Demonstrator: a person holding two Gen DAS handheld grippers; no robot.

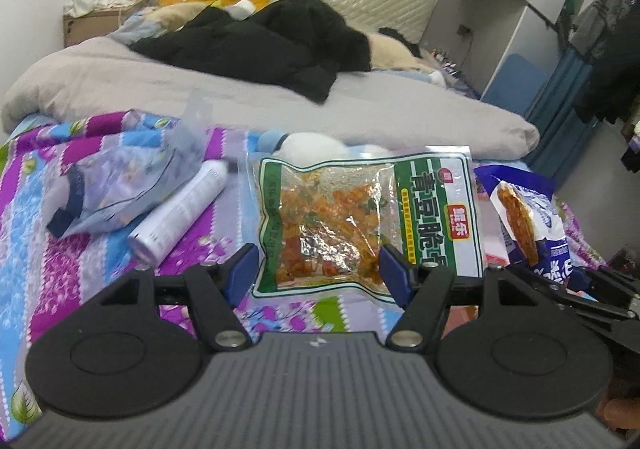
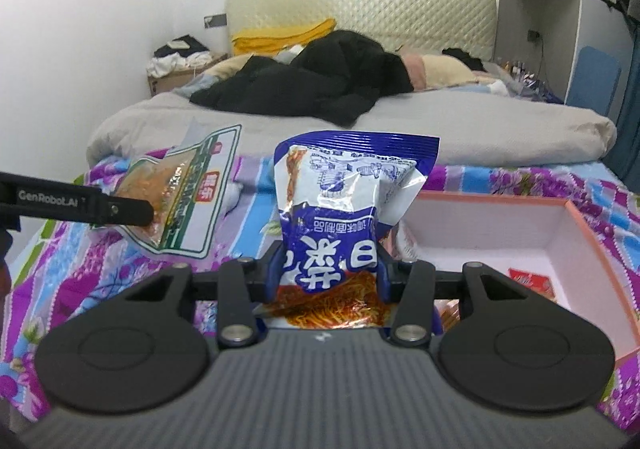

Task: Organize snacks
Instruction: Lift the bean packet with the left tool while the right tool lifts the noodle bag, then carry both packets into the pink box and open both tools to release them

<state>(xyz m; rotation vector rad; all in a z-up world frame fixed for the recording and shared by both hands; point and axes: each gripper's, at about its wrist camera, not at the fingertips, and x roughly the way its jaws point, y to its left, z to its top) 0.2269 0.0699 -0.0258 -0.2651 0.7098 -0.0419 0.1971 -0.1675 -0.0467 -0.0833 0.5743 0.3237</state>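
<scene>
The right gripper (image 2: 326, 273) pinches the blue noodle-snack bag (image 2: 344, 205) upright at frame centre — the pink-rimmed box (image 2: 576, 221) lies lower right — while the left gripper (image 1: 318, 269), jaws spread, seemingly brackets the green-pea snack bag (image 1: 360, 217).

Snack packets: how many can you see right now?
3, perhaps more hidden. The green packet is between the left gripper fingers, the blue-and-white packet is clamped in the right gripper, and a red packet lies inside the pink box.
</scene>
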